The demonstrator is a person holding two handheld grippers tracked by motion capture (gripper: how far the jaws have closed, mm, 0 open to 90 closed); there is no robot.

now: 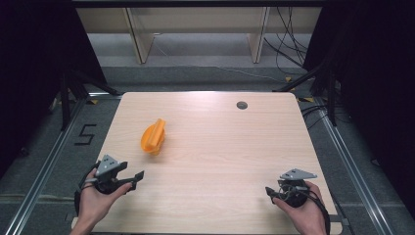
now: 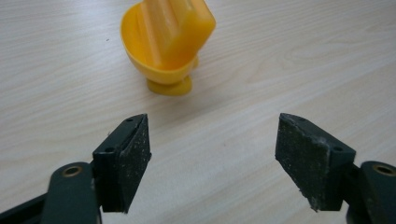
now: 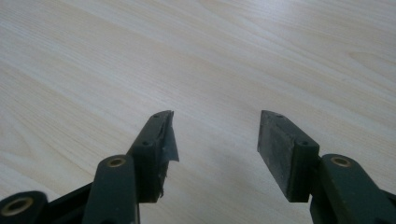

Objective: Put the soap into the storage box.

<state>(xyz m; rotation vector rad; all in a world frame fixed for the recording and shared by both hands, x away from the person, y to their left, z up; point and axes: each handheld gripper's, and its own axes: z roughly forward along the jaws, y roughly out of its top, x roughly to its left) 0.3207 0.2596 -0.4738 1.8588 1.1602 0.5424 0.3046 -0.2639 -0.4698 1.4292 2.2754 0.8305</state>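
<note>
Two grippers are held low at the near edge of the desk (image 1: 210, 166), one in each hand. The left gripper (image 1: 133, 178) is angled toward the middle of the desk, its jaws spread wide and holding nothing; in the left gripper view the gap between them is lined up just to the right of the orange object (image 2: 167, 43), which suggests an approach is being prepared. The right gripper (image 1: 270, 192) is kept at the near right corner, jaws also parted and empty, with bare wood ahead of it, probably parked out of the way. Farther in, the orange object, a bowl-like piece with a ridged insert and a small foot, is seen tilted on the left half of the desk, apart from both grippers. Near the far edge a small grey grommet (image 1: 242, 105) is set into the desktop.
</note>
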